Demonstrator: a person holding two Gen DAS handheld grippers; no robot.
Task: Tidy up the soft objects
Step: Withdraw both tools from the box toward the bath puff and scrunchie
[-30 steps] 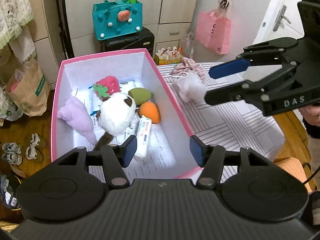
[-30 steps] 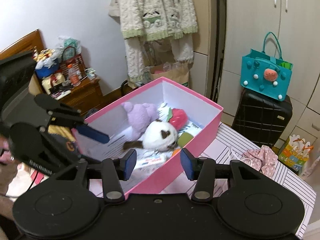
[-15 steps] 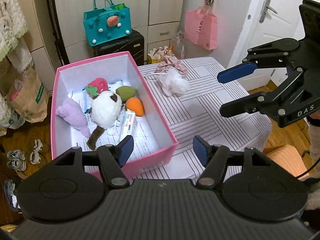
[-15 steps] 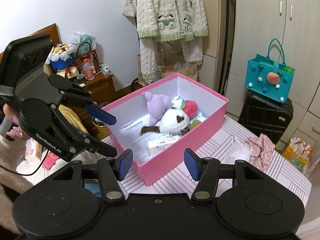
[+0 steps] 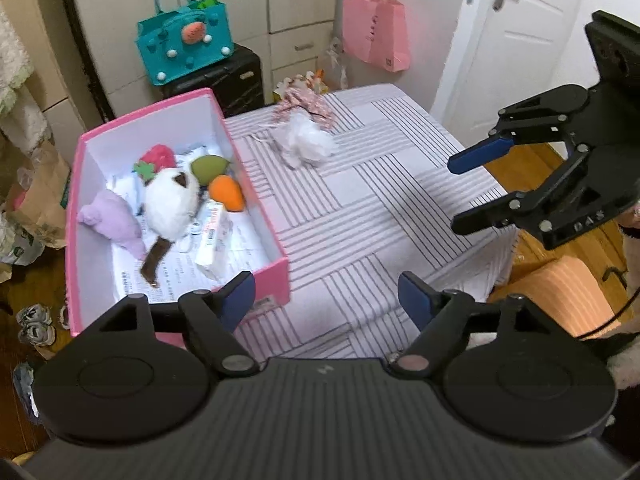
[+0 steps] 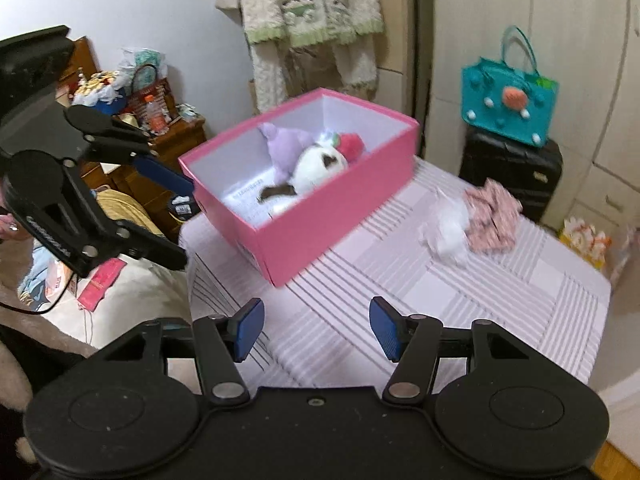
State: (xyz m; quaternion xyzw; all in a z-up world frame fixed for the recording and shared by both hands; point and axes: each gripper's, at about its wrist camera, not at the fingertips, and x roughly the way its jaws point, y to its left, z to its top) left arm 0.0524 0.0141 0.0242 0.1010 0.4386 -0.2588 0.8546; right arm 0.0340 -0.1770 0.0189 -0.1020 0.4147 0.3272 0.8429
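Left gripper point(image 5: 327, 298) and right gripper point(image 6: 317, 328) both hang spread wide and empty above the striped tablecloth point(image 5: 384, 200). Beyond them the white fluffy puff point(image 5: 306, 142) lies touching the pink floral scrunchie point(image 5: 304, 100), outside the pink box point(image 5: 256, 200). The puff looks light and squashy; pinch its middle

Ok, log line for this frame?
left gripper open, empty | right gripper open, empty | pink box holds plush toys | white fluffy item, floral cloth on table

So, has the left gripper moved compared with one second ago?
Yes. The left gripper has drawn back from the pink box: earlier its fingers framed the box's inside, now they sit before its near corner, over the striped table.
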